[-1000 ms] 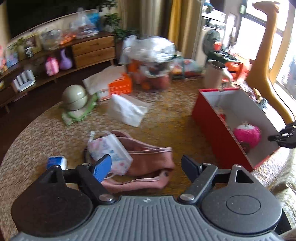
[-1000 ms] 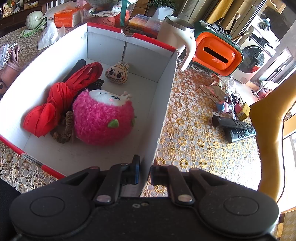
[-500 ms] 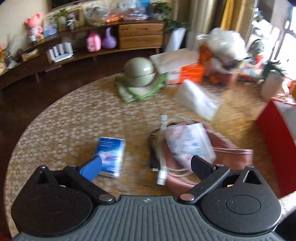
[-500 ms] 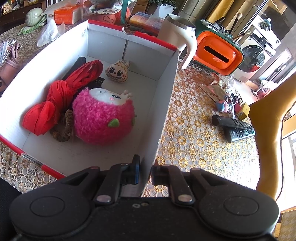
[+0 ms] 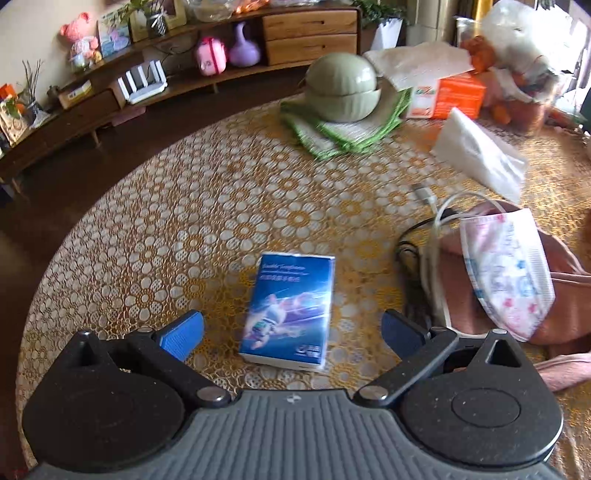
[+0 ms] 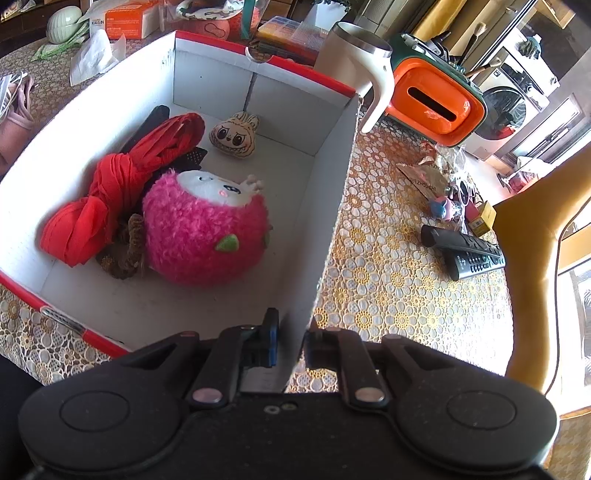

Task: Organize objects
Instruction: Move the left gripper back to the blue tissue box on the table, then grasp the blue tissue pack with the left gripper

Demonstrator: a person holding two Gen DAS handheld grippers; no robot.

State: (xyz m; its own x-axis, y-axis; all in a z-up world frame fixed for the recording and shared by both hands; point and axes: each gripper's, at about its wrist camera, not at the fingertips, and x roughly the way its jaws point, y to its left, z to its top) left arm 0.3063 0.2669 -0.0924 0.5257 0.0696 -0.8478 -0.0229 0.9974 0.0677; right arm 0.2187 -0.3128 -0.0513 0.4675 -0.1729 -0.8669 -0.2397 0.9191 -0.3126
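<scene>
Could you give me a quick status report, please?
Left gripper open over blue packet. Right gripper shut on box wall. Nothing in the way.

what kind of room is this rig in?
Likely a home living or dining room: a lace-covered table, a wooden sideboard with ornaments, and a washing machine beyond it.

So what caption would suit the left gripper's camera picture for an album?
Open left gripper poised around a blue tissue pack on the patterned tablecloth.
</scene>
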